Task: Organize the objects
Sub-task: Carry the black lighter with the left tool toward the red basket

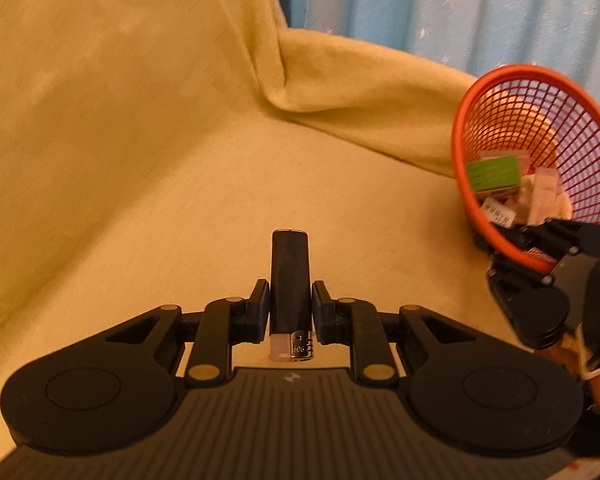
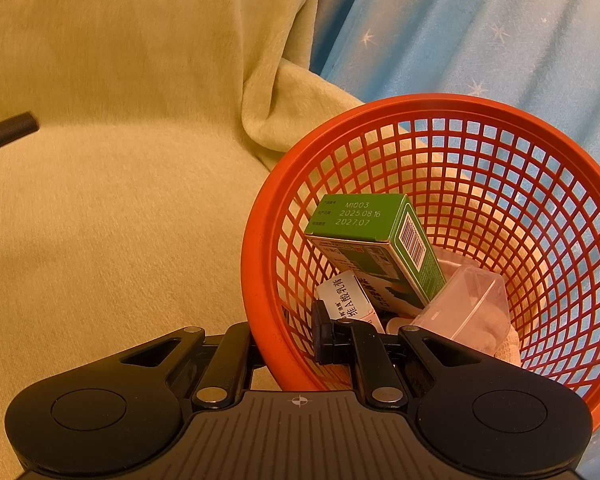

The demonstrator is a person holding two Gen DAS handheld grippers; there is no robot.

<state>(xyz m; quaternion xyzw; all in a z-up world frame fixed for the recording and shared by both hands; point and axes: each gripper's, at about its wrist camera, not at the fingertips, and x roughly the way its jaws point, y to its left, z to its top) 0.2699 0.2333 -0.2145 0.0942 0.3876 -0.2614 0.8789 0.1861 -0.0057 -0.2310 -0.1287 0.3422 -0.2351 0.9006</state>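
A yellow blanket covers the surface. At far right the orange basket sits tilted, its near rim clamped between the fingers of the right claw. Inside lie a green box, a white box and what looks like a clear plastic piece. The left claw is clenched on a black lighter, metal head nearest the camera. Best carry it right, over the rim, then release while the basket is held steady.
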